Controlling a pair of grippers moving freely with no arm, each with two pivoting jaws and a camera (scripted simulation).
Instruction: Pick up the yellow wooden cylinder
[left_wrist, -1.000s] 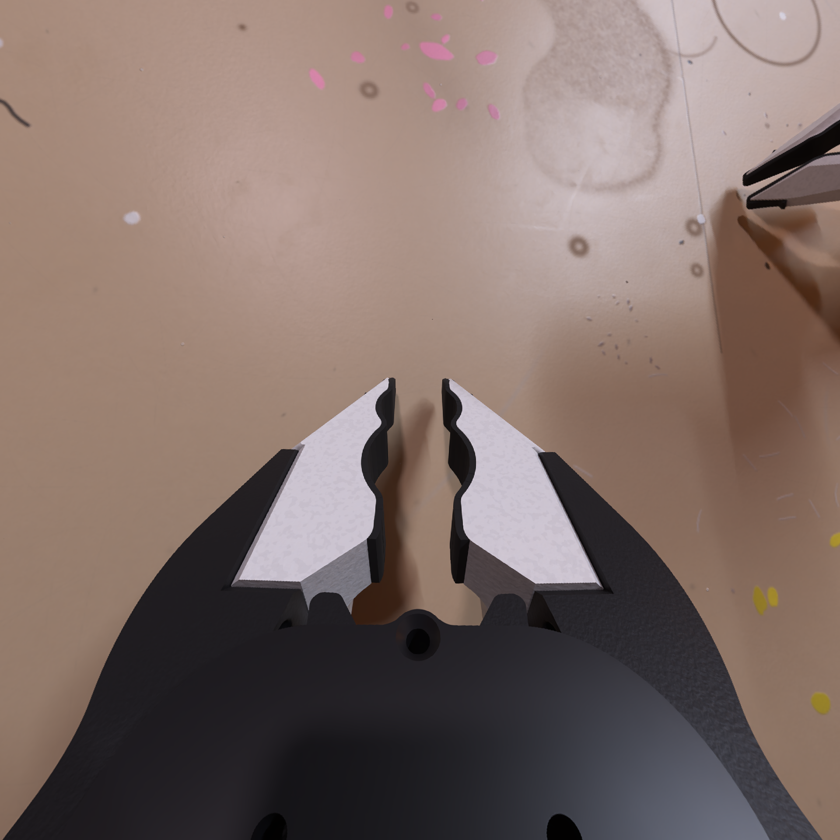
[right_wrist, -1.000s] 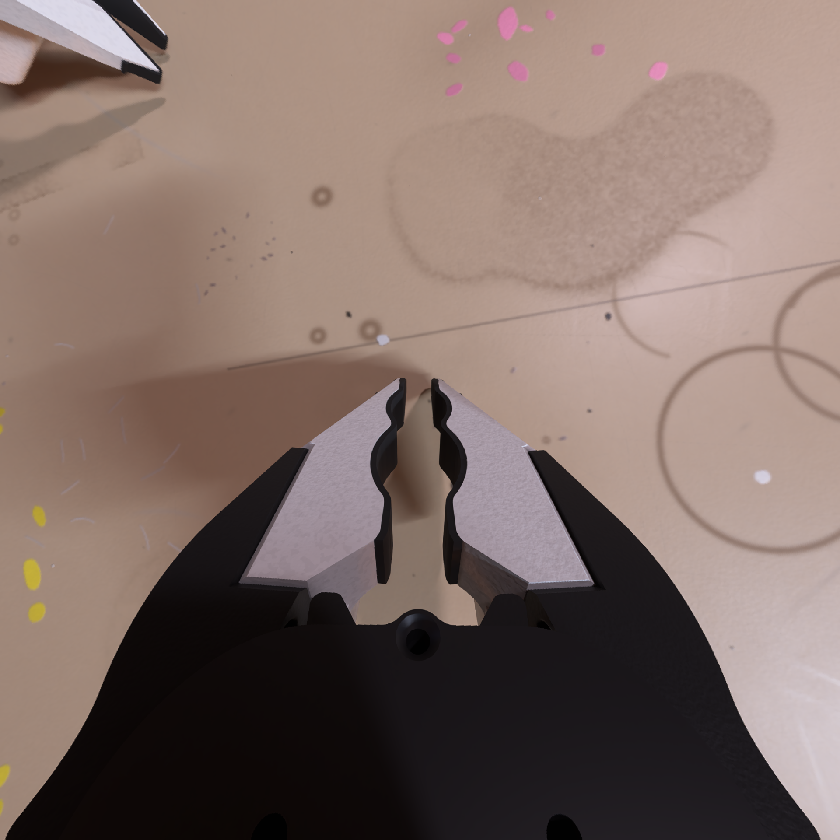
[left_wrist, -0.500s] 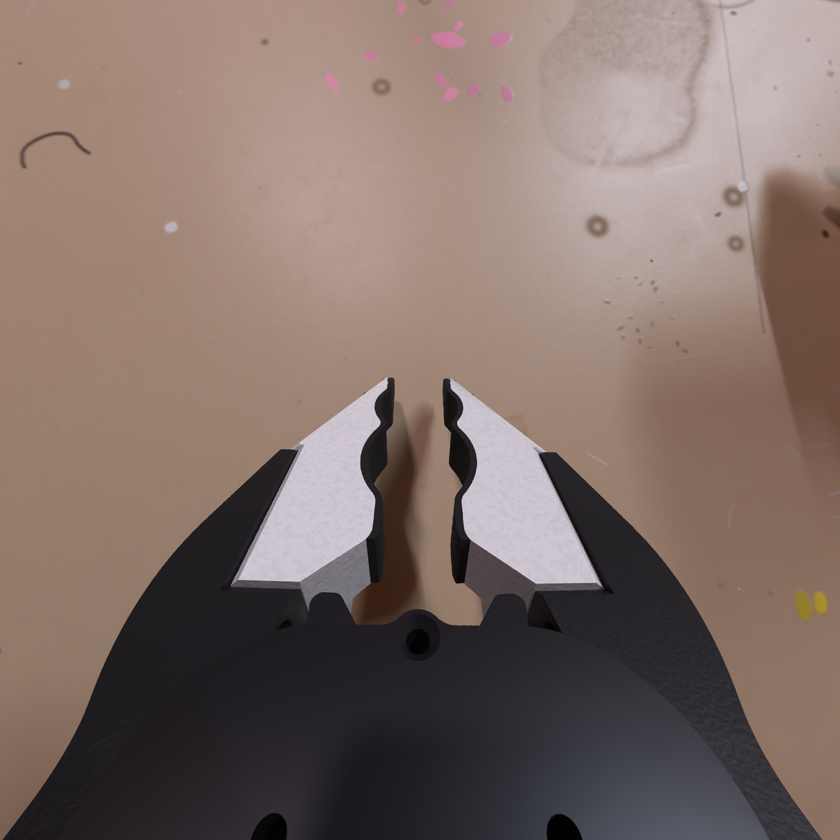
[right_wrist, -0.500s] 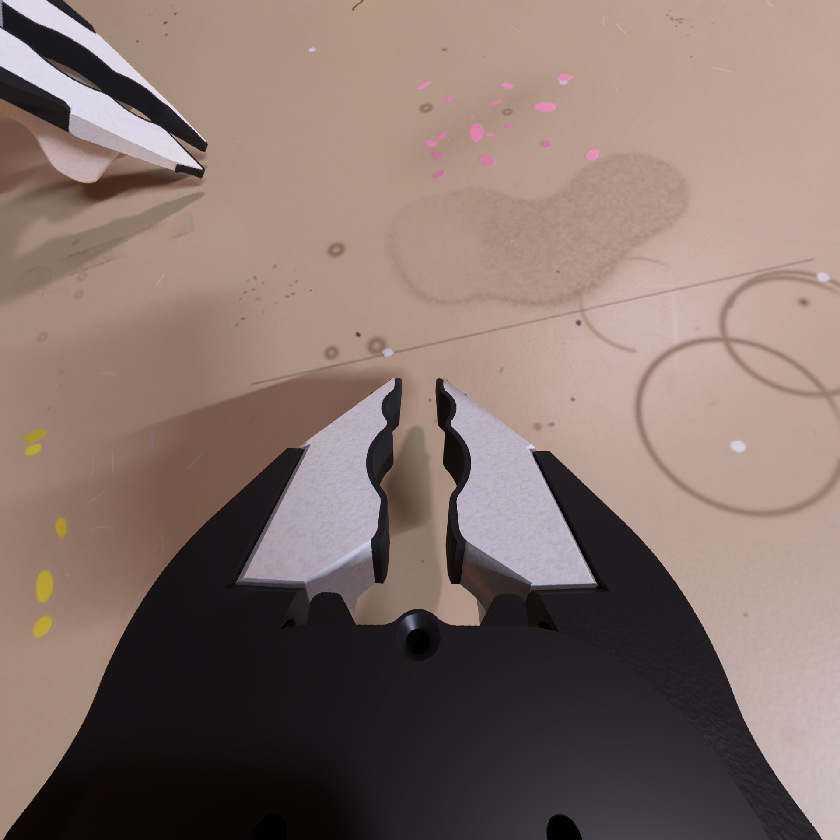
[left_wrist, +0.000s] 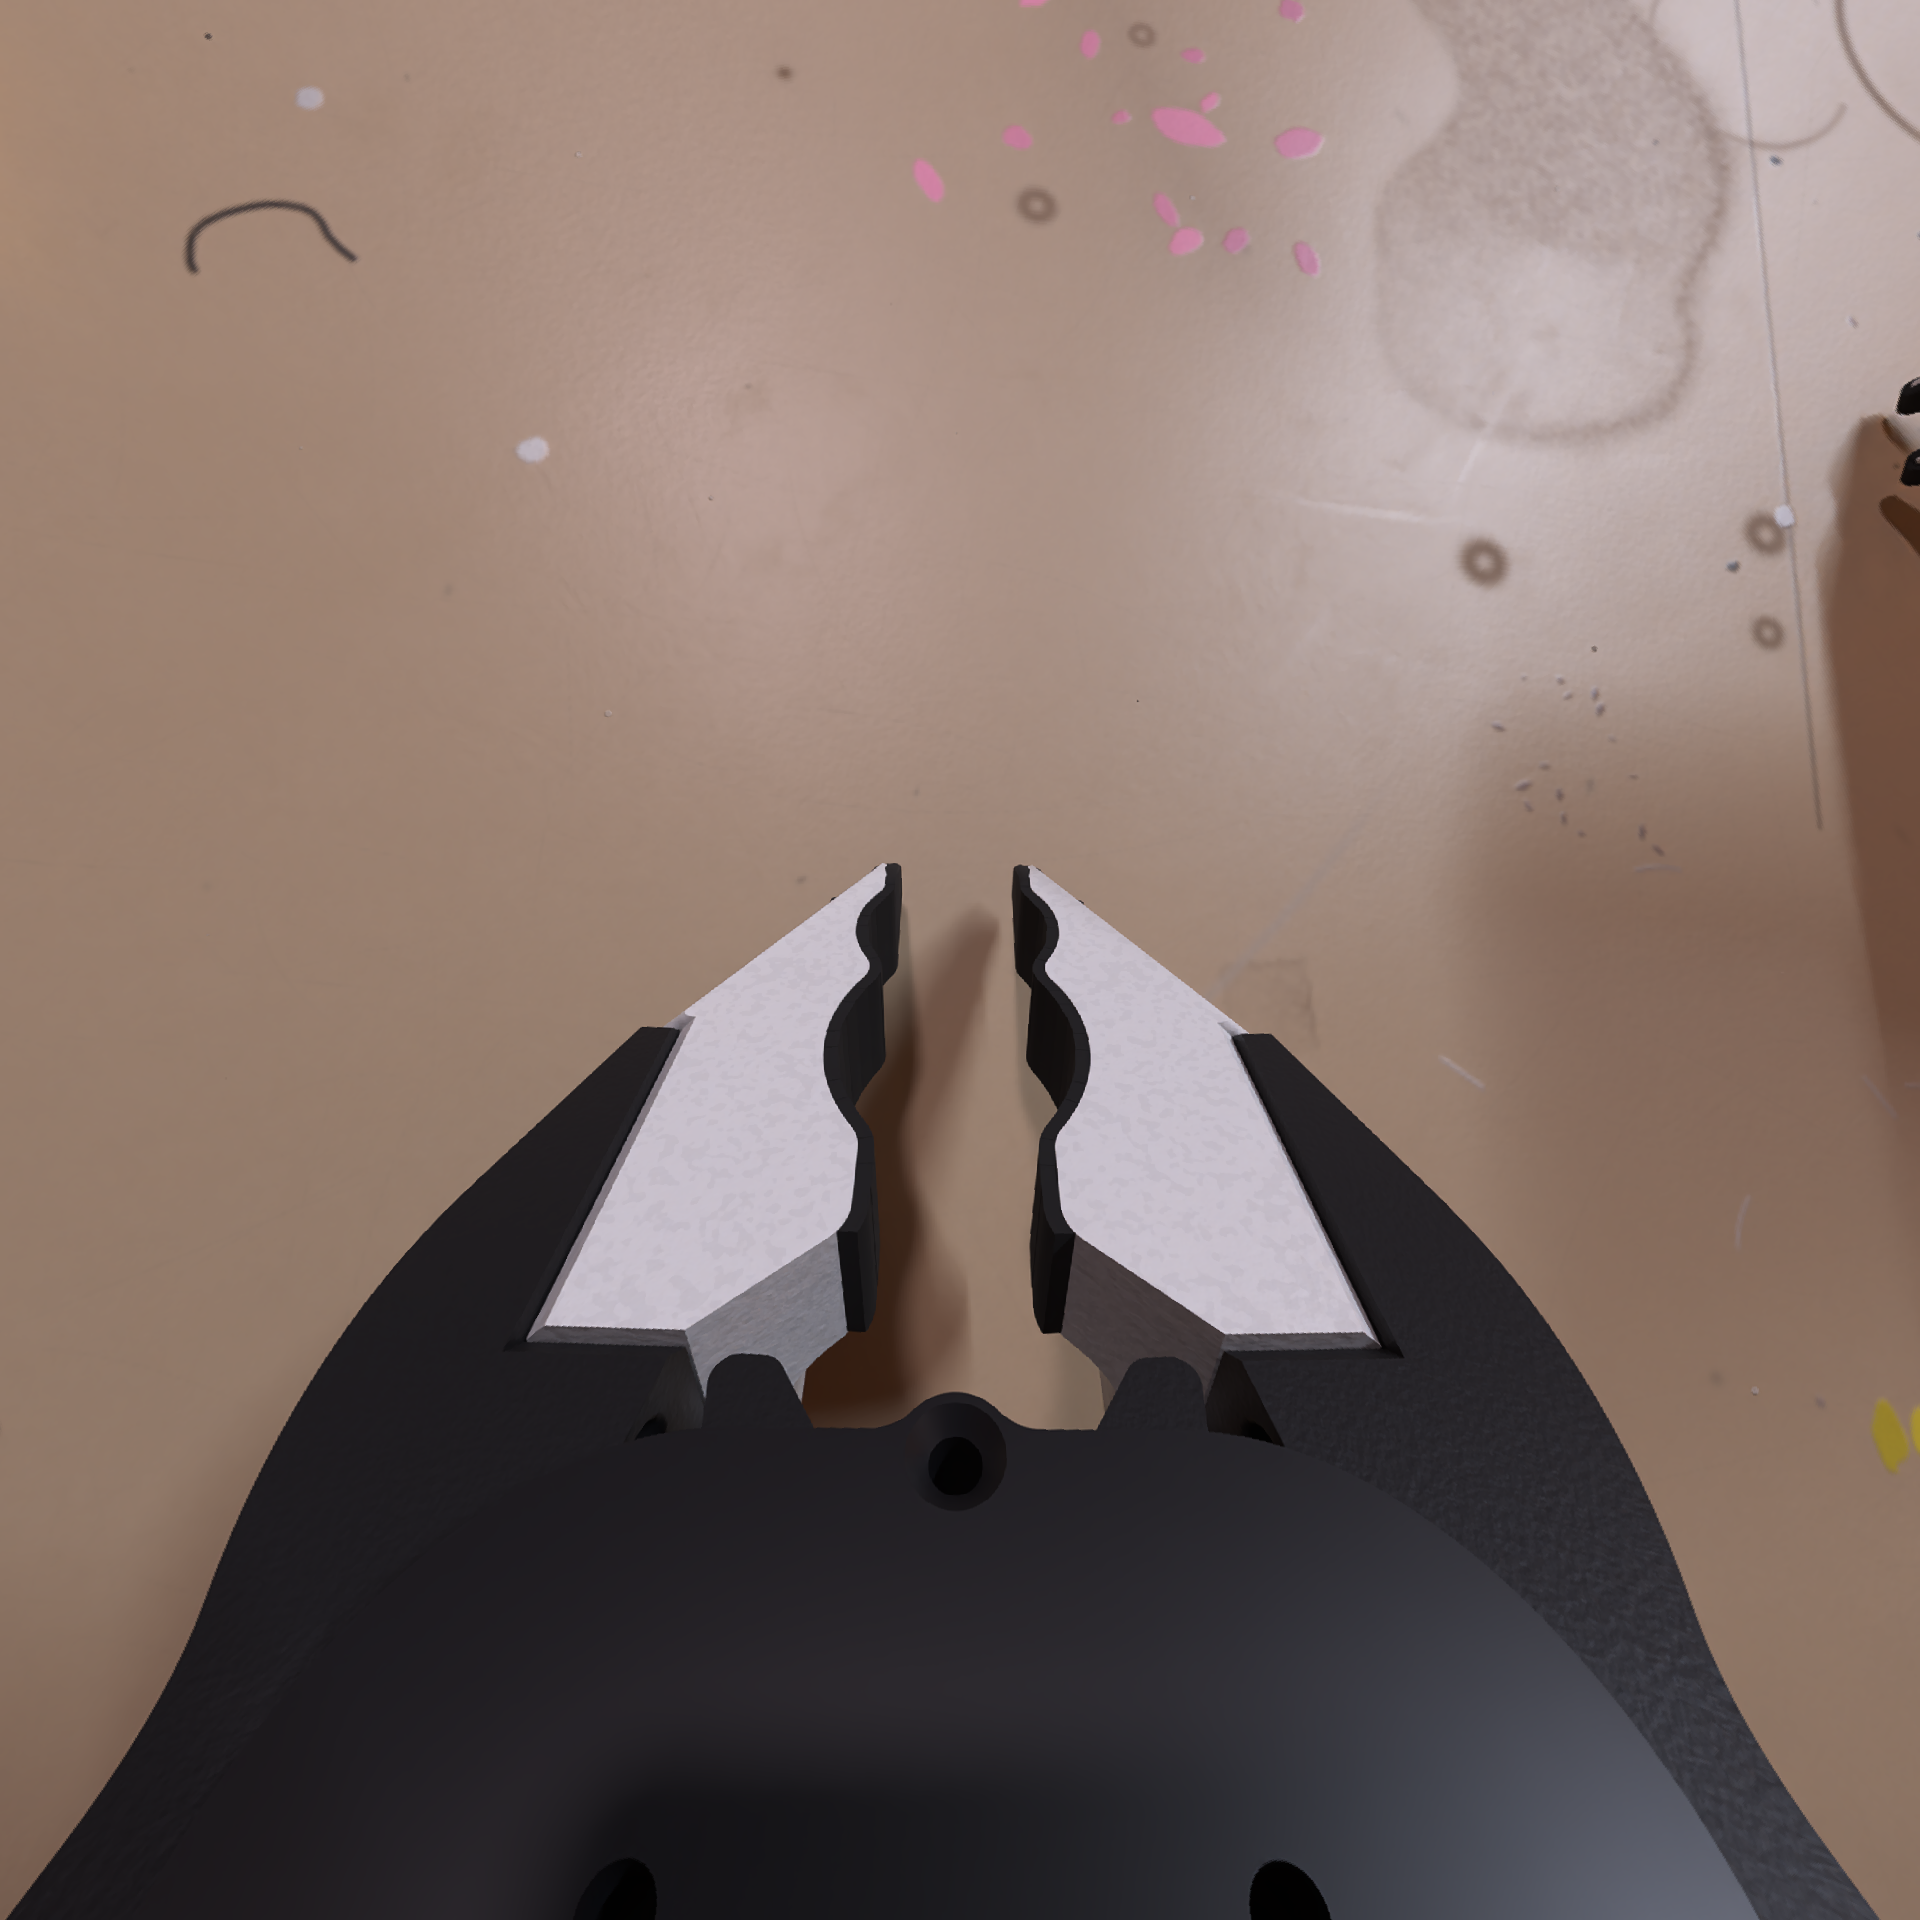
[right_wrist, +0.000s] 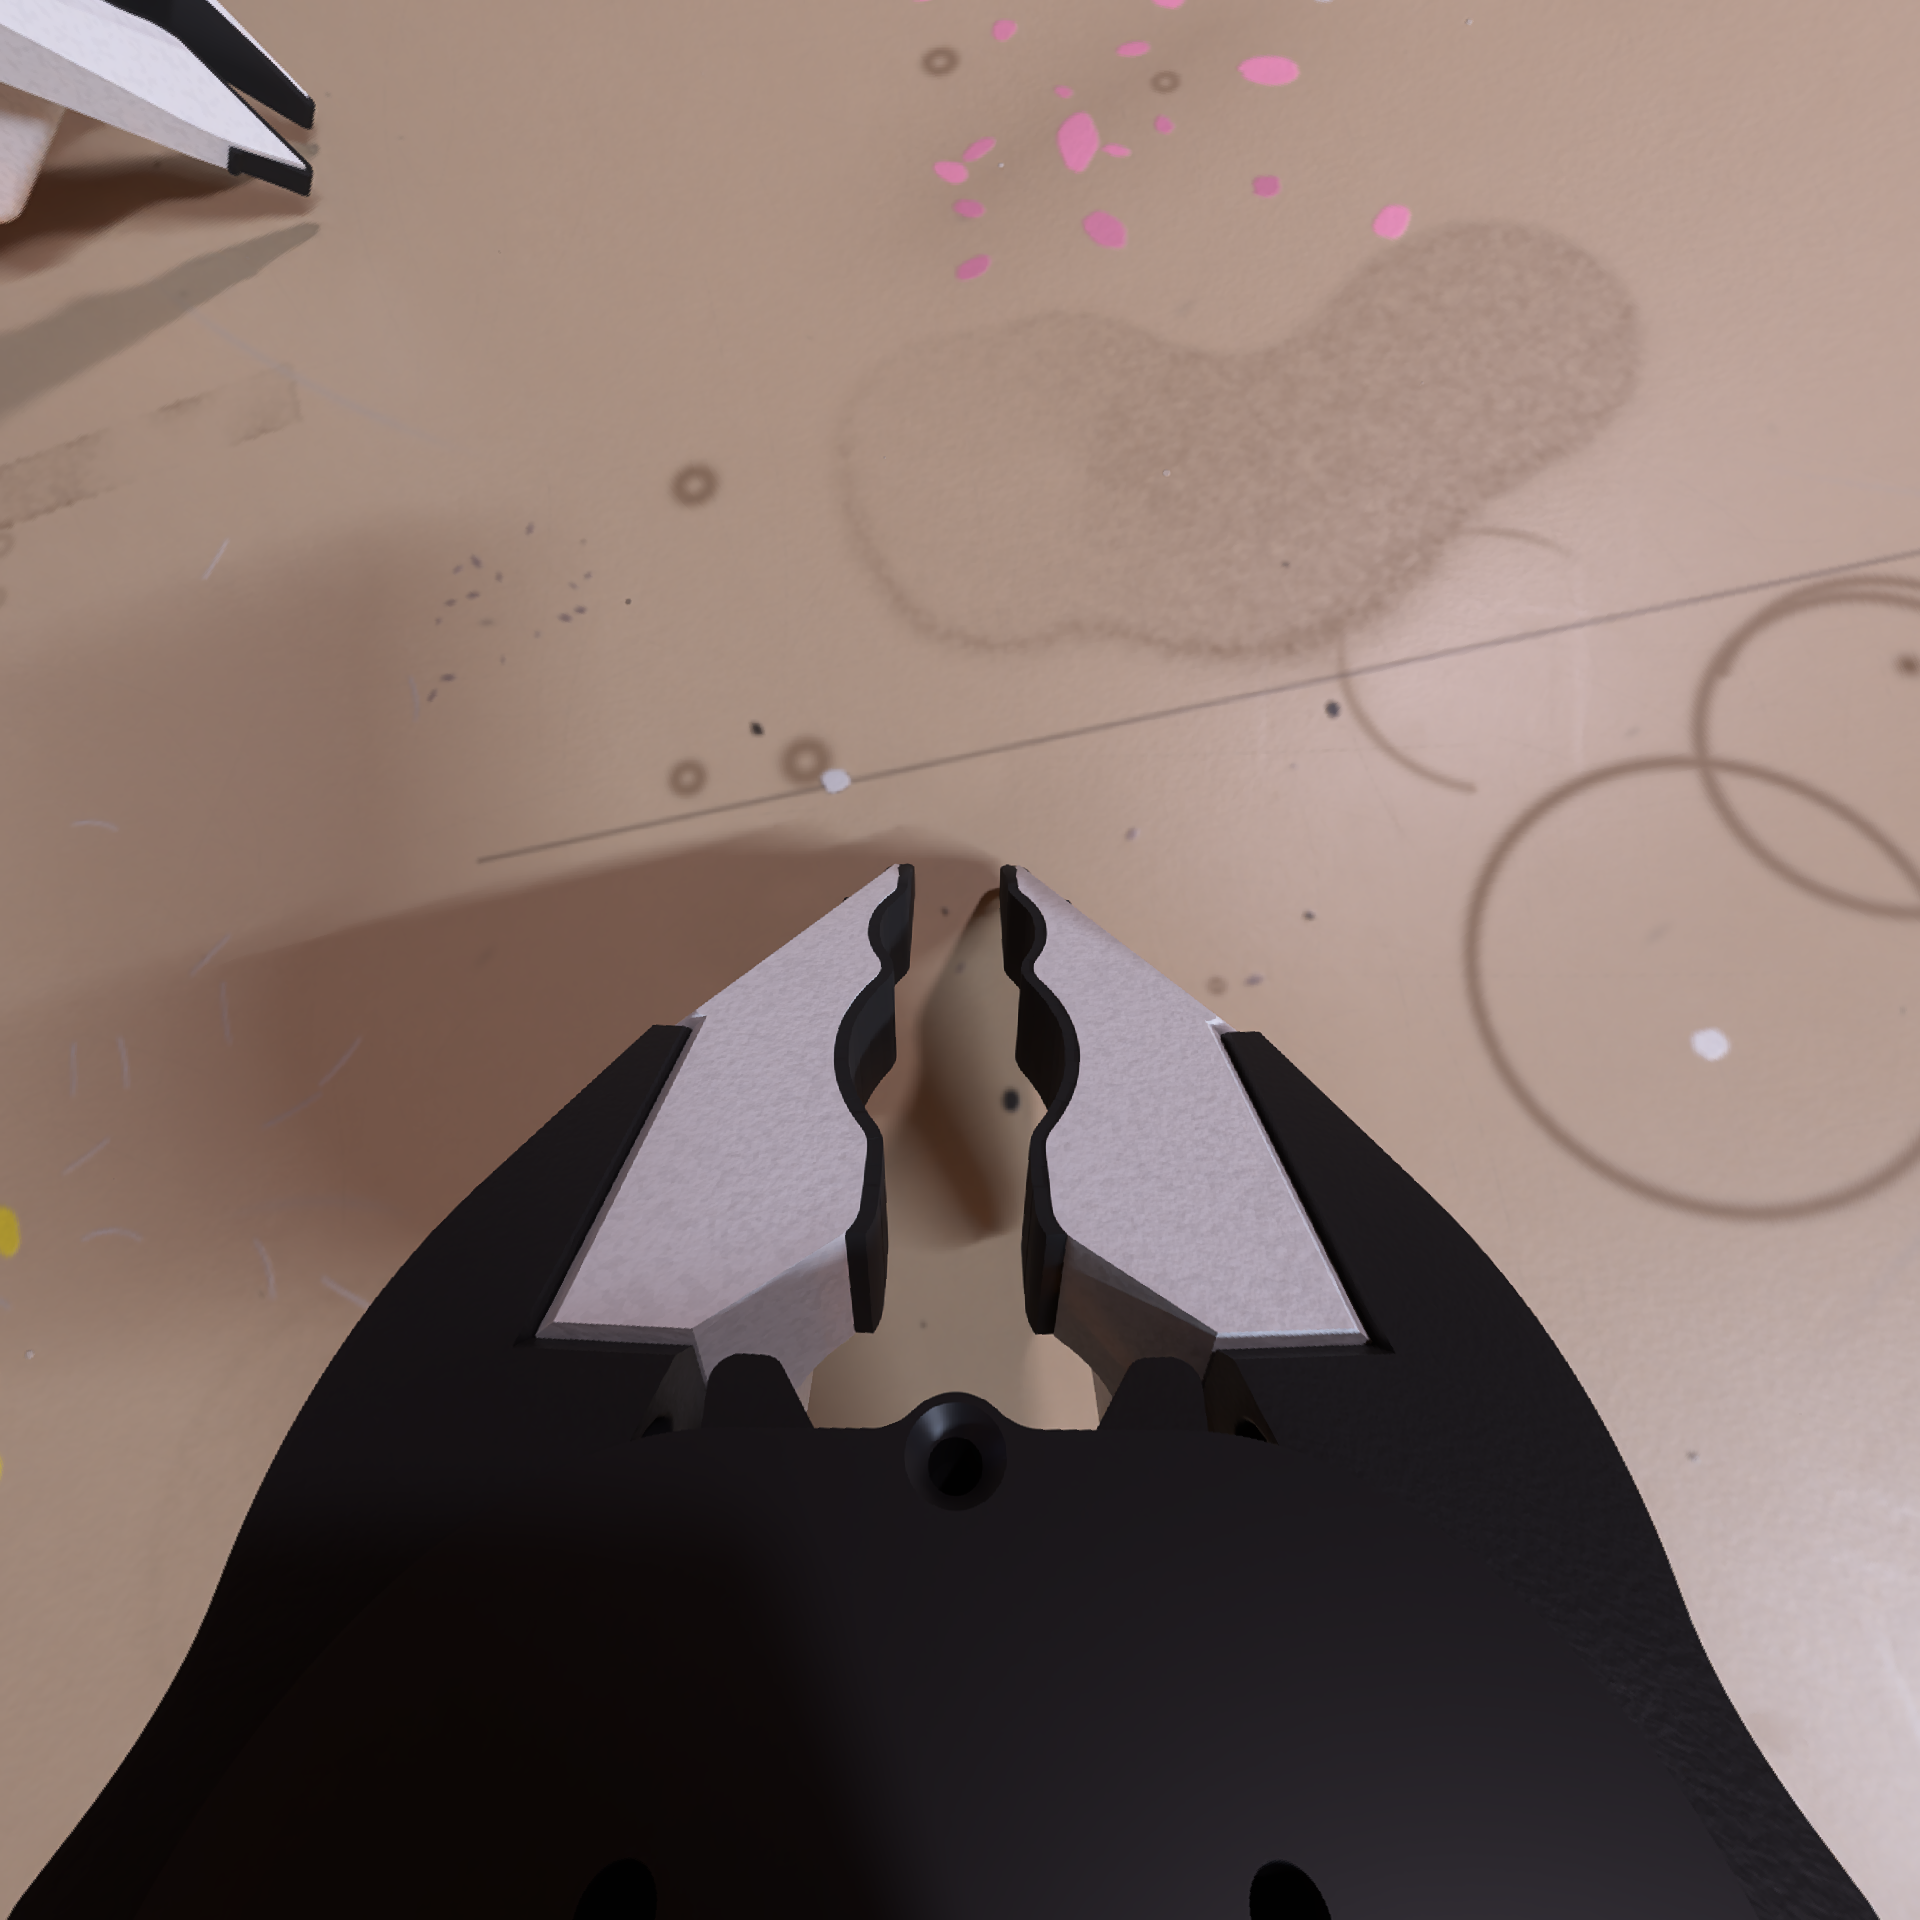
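Observation:
The yellow wooden cylinder is not in either view. My left gripper hovers over the tan tabletop, its jaws nearly shut with a narrow gap and nothing between them. My right gripper hovers the same way, nearly shut and empty. The left gripper's fingertips also show at the top left of the right wrist view. A sliver of the right gripper shows at the right edge of the left wrist view.
The tabletop bears only flat marks: pink flecks, a grey smudge, brown ring marks, a thin line and yellow flecks. No solid object stands in view.
The left view has slid so the table marks sit lower and to the right. The right gripper's jaws have parted slightly, and the left gripper's tips have shifted at that view's top left.

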